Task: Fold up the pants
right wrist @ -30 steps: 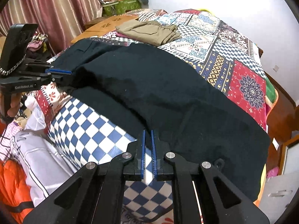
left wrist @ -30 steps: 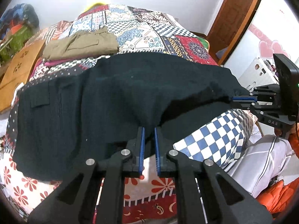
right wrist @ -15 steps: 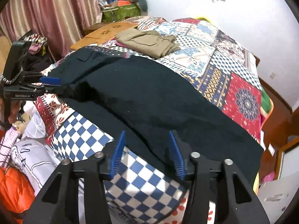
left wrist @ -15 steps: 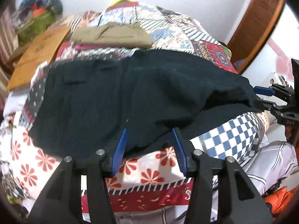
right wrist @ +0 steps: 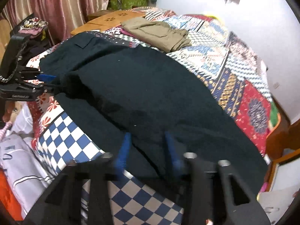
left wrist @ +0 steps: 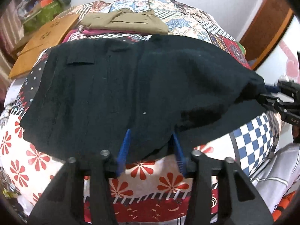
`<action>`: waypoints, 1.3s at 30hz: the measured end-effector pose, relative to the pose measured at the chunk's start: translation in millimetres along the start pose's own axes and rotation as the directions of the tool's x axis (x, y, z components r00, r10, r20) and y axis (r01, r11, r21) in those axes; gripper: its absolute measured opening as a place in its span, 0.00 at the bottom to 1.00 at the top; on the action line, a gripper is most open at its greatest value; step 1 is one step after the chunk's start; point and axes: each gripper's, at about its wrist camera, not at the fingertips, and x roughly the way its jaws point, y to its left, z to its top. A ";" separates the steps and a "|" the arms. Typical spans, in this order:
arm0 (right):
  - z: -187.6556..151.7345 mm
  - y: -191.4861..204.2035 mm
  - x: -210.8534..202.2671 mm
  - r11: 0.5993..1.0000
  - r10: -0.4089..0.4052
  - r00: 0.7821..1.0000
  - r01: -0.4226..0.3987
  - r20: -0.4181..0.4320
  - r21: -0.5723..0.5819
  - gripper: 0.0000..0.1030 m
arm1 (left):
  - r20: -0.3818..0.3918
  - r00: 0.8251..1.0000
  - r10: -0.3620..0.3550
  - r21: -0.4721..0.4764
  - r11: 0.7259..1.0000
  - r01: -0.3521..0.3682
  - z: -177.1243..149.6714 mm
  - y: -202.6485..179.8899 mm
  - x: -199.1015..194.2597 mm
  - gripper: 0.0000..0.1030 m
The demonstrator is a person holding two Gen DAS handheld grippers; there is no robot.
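Note:
Black pants (left wrist: 131, 86) lie spread across the patchwork bedspread (left wrist: 196, 24), with a pocket flap toward the left end. My left gripper (left wrist: 152, 148) straddles their near edge. Its jaws are closing, with a fold of the black cloth between the blue pads and a gap still showing on both sides. My right gripper (right wrist: 148, 148), blurred, is closing the same way over the near edge of the pants (right wrist: 150, 93). Each wrist view also shows the other gripper at the cloth's edge: right gripper (left wrist: 275, 93), left gripper (right wrist: 45, 84).
Folded khaki trousers (left wrist: 127, 22) lie farther back on the bed. A brown cardboard sheet (left wrist: 46, 41) sits at the bed's left side and a wooden door (left wrist: 266, 28) stands at the right. Striped curtains (right wrist: 56, 3) and white clothing (right wrist: 18, 159) flank the near edge.
Both grippers were shut, opened wide, and have since narrowed around the pants' near edge. The left one has dropped lower and nearer the cloth.

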 end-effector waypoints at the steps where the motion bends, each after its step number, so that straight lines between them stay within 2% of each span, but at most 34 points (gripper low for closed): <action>1: -0.6 -1.2 -1.2 1.000 0.003 1.000 -0.003 0.006 0.003 0.20 | 0.001 1.000 -0.003 -0.007 1.000 0.003 1.2 1.8 -0.2 0.29; 2: -1.5 -1.7 -2.2 1.000 0.008 1.000 -0.008 0.006 0.000 0.17 | 0.003 1.000 -0.006 -0.012 1.000 0.006 1.6 3.0 -0.8 0.28; 4: -2.0 -0.6 -4.8 1.000 0.021 1.000 -0.021 0.010 0.000 0.14 | 0.018 1.000 -0.013 -0.017 1.000 0.013 1.9 3.6 -4.6 0.20; 10: -10.9 2.4 -16.2 0.999 0.050 0.999 -0.050 0.013 -0.019 0.09 | 0.041 0.999 0.008 -0.006 1.000 -0.008 0.0 0.5 -19.6 0.14; 18: -20.6 -0.9 -28.3 0.996 0.094 0.995 -0.094 0.019 0.000 0.08 | 0.043 0.999 0.018 0.004 1.000 -0.018 -8.9 -0.6 -35.1 0.13; 24: -29.0 -3.9 -20.1 0.992 0.121 0.993 -0.120 -0.012 0.036 0.09 | -0.031 0.999 0.021 0.010 1.000 -0.020 -17.9 -1.1 -13.8 0.13; 27: -30.4 -6.8 -24.6 0.991 0.126 0.992 -0.125 -0.009 0.053 0.10 | -0.034 0.999 0.028 0.016 1.000 -0.027 -19.4 -1.5 -13.4 0.14; 31: -35.3 -16.1 -36.4 0.992 0.098 0.995 -0.098 0.003 0.083 0.10 | -0.027 0.999 0.041 0.032 0.999 -0.040 -16.5 -4.0 -26.4 0.15; 35: -47.9 -41.5 -55.4 0.984 0.055 0.998 -0.060 0.036 0.167 0.13 | 0.006 0.999 0.037 0.046 0.998 -0.037 -7.0 -10.3 -47.7 0.17; 39: -67.9 -71.6 -75.7 0.963 -0.028 0.998 0.011 0.060 0.268 0.21 | 0.073 0.997 0.023 0.077 0.997 -0.029 10.8 -27.6 -68.1 0.28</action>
